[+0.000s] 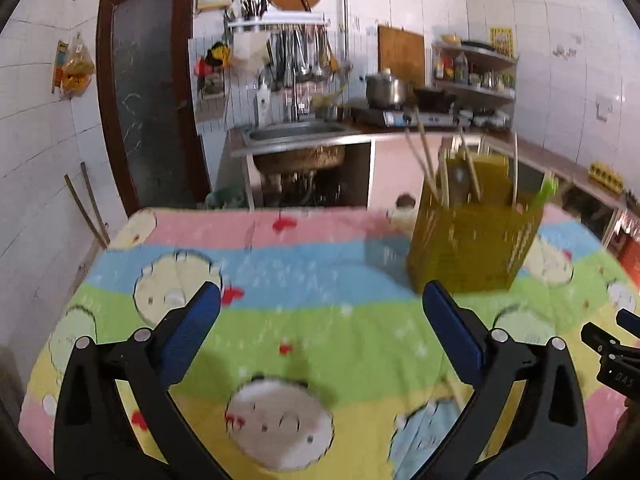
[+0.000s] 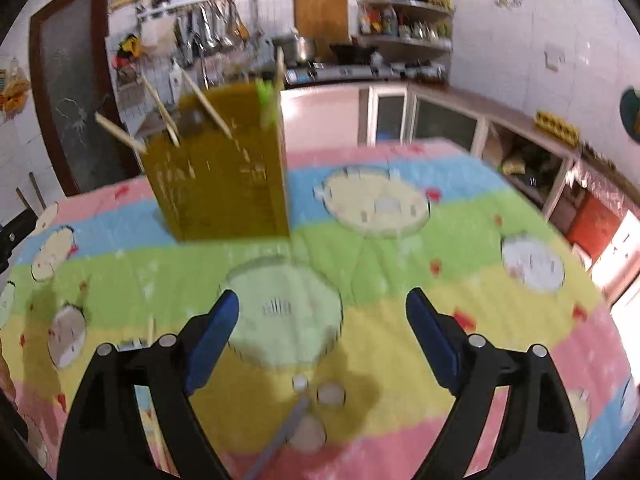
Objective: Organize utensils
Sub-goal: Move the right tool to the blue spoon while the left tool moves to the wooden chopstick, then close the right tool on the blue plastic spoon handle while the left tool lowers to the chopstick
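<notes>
Covering the table is a pastel striped cartoon-print cloth (image 2: 400, 280), where an olive-yellow slotted plastic utensil holder (image 2: 224, 184) stands upright, keeping wooden chopsticks (image 2: 160, 110) on end. Both the left gripper (image 1: 322, 332) and right gripper (image 2: 322, 342) gape wide, empty. A thin grey-handled utensil (image 2: 276, 438), blurred, lies loose below the right gripper; no writing is legible.

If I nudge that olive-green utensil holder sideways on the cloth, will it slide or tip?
Probably tip rather than slide. The utensil holder is tall over a narrow base, and the chopsticks leaning out above its rim likely raise its balance point. The soft quilted tablecloth would probably grip the base. The perforated walls suggest light plastic, so push low.
</notes>
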Tool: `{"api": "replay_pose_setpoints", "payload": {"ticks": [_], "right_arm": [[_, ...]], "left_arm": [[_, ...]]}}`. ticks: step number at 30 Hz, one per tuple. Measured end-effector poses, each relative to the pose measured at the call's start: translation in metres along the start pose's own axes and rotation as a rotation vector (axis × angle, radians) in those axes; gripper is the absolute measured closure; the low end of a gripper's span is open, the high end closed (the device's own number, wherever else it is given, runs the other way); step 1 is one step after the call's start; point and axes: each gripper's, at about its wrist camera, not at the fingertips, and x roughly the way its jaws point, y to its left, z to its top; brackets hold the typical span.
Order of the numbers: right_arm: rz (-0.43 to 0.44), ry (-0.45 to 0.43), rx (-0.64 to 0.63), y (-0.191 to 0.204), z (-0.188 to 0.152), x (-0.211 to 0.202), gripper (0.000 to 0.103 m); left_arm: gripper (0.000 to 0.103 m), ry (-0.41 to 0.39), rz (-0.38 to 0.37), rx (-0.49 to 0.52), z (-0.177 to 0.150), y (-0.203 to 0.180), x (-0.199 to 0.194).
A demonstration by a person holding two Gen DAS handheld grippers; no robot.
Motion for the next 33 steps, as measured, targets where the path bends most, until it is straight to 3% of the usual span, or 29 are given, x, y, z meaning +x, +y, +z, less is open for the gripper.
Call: {"api": "replay_pose_setpoints", "payload": {"ticks": [9,14,21,22,23,26,33], "right_arm": [[-0.048,0.071,0.037,-0.002,-0.044,0.005,0.019],[-0.072,0.103,0.045,0.004,-0.057,0.008,0.019],[-0.105,0.137,0.042,0.012,-0.064,0.009,0.02],[-0.106,0.144,0.037,0.013,-0.065,0.009,0.027],[-0.102,0.152,0.034,0.014,-0.066,0.01,0.04],[-0.067,0.19,0.039,0.018,-0.07,0.016,0.058],[-0.033,0.212,0.029,0.025,-0.067,0.022,0.074]], "left_arm": [[0.005,0.133,-0.047,0.002,-0.06,-0.002,0.014],[0.005,0.19,-0.069,0.015,-0.08,-0.007,0.02],[0.005,0.212,-0.065,0.022,-0.091,-0.008,0.024],[0.005,0.214,-0.065,0.017,-0.091,-0.007,0.025],[0.005,0.219,-0.064,0.013,-0.091,-0.006,0.025],[0.005,0.235,-0.06,0.008,-0.092,-0.006,0.029],[0.005,0.244,-0.057,0.015,-0.092,-0.009,0.031]]}}
